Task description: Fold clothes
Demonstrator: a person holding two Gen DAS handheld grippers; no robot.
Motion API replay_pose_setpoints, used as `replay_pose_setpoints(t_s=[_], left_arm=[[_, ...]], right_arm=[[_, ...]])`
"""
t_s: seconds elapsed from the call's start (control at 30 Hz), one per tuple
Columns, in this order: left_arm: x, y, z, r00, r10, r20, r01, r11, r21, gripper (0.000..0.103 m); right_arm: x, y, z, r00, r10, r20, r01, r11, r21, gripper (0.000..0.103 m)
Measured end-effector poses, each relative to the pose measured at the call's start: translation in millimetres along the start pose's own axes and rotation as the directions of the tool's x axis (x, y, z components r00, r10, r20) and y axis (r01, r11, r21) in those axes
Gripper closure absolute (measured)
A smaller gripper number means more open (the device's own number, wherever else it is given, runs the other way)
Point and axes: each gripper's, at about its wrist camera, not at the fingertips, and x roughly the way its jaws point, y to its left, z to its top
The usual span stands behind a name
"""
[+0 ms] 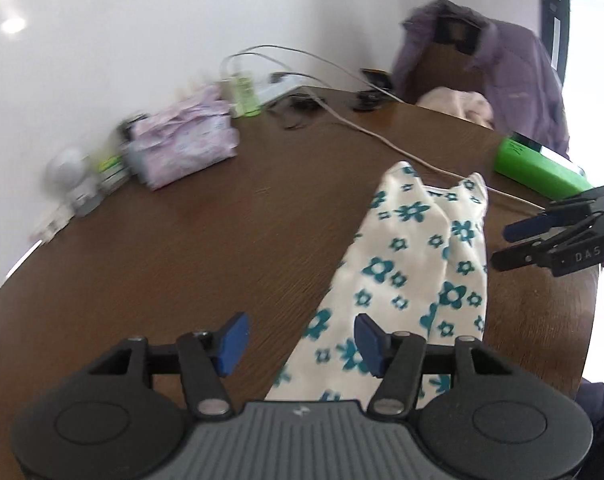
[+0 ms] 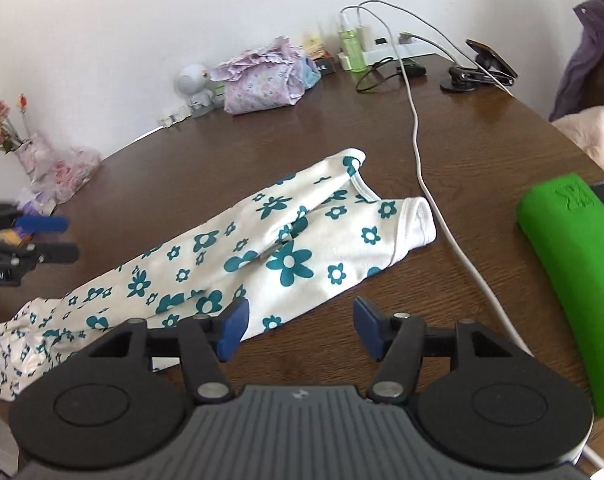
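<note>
The flowered garment lay flat on the table, long axis running lower left to upper right in the right wrist view, nearer the right gripper than the left gripper, both with jaws apart and empty.

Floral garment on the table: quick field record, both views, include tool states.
garment: white floral garment, teal flowers, folded into a long narrow strip, lying flat on brown table
left tool: open, nothing between pads, over the strip's near end
right tool: open, empty, at the garment's near edge
cable: white cable runs past the garment's sleeve end, close beside it
green object: to the right of the cable, apart from garment
clutter: pink patterned bundle by the wall
</note>
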Motion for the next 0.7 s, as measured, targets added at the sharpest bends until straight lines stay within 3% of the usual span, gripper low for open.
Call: replay_pose_setpoints(t_s=[0.1,0.17,0.2,0.23,0.27,0.3,0.33,0.4,0.47,0.53,0.6,0.7], left_arm=[[43,-6,27,0.996,-0.067,-0.062,0.074,0.989,0.125,0.043],[66,-5,35,0.988,-0.122,-0.092,0.134,0.983,0.13,0.044],[76,-2,36,0.984,-0.14,-0.108,0.152,0.981,0.118,0.045],[85,1,36,0.98,-0.157,-0.124,0.17,0.98,0.105,0.059],[91,5,34,0.976,-0.171,-0.134,0.183,0.98,0.08,0.075],[94,10,31,0.974,-0.19,-0.123,0.197,0.979,0.047,0.078],[93,13,28,0.979,-0.175,-0.106,0.179,0.983,0.036,0.079],[89,14,19,0.995,-0.065,-0.073,0.07,0.995,0.064,0.08],[88,20,12,0.998,0.003,-0.066,0.0,0.999,0.052,0.087],[87,37,9,0.995,0.045,-0.094,-0.046,0.999,-0.011,0.094],[89,60,7,0.987,0.101,-0.122,-0.112,0.99,-0.086,0.094],[97,101,9,0.97,0.171,-0.173,-0.208,0.952,-0.224,0.095]], right_arm=[[8,2,-2,1.0,-0.008,0.013,0.007,0.999,0.036,0.046],[15,6,0,0.999,-0.017,0.035,0.015,0.999,0.041,0.047],[20,8,2,0.999,-0.014,0.038,0.013,0.999,0.032,0.054],[26,10,5,0.999,-0.012,0.04,0.011,1.0,0.022,0.064],[32,12,10,0.999,-0.008,0.034,0.008,1.0,0.003,0.067],[39,15,15,1.0,-0.004,0.027,0.004,1.0,-0.016,0.072],[46,18,20,1.0,0.0,0.021,0.0,0.999,-0.036,0.072],[63,24,36,1.0,0.013,0.0,-0.013,0.996,-0.087,0.073],[87,33,59,0.998,0.039,-0.043,-0.044,0.99,-0.133,0.074],[116,49,85,0.992,0.075,-0.101,-0.092,0.981,-0.171,0.076],[148,67,112,0.983,0.102,-0.155,-0.133,0.97,-0.205,0.078],[200,96,153,0.966,0.13,-0.224,-0.182,0.957,-0.228,0.082]])
